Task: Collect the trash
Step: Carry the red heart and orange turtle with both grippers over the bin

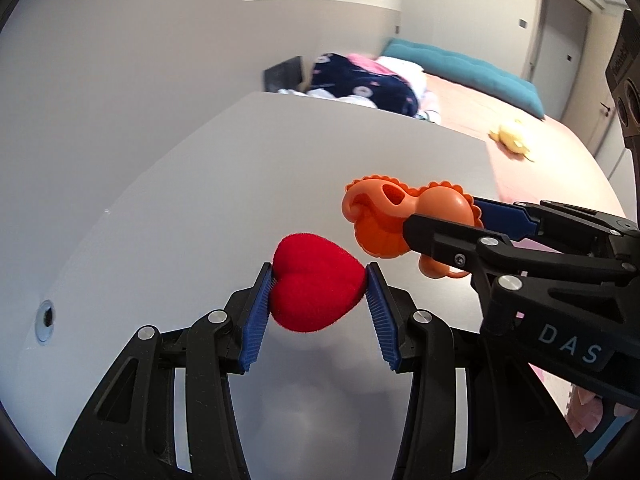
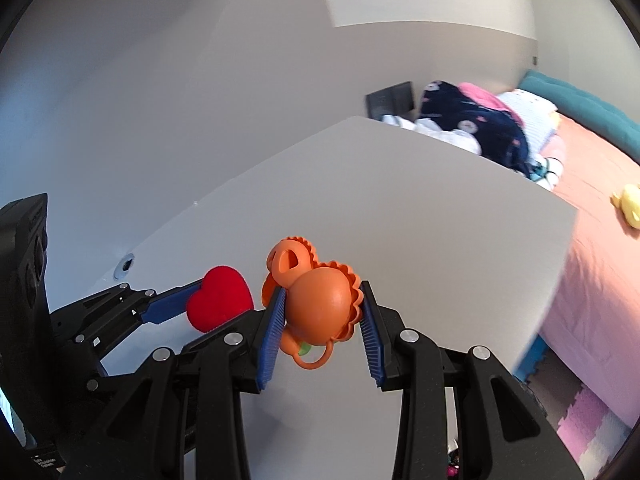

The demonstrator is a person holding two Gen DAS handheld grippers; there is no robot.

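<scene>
My left gripper (image 1: 319, 276) is shut on a fuzzy red heart (image 1: 316, 282) and holds it above the white table (image 1: 200, 200). My right gripper (image 2: 322, 296) is shut on an orange plastic toy with scalloped edges and a ring (image 2: 316, 308), also held above the table. The two grippers are side by side. The right gripper (image 1: 444, 216) with the orange toy (image 1: 384, 216) shows at the right of the left wrist view. The left gripper (image 2: 208, 300) with the red heart (image 2: 220, 298) shows at the left of the right wrist view.
The table has a cable hole (image 1: 45, 318) at its left and stands against a white wall. Beyond its far edge is a bed with a pink cover (image 2: 592, 208), a dark blue bundle (image 2: 472, 120), a teal cushion (image 1: 460, 64) and a yellow soft toy (image 1: 510, 140).
</scene>
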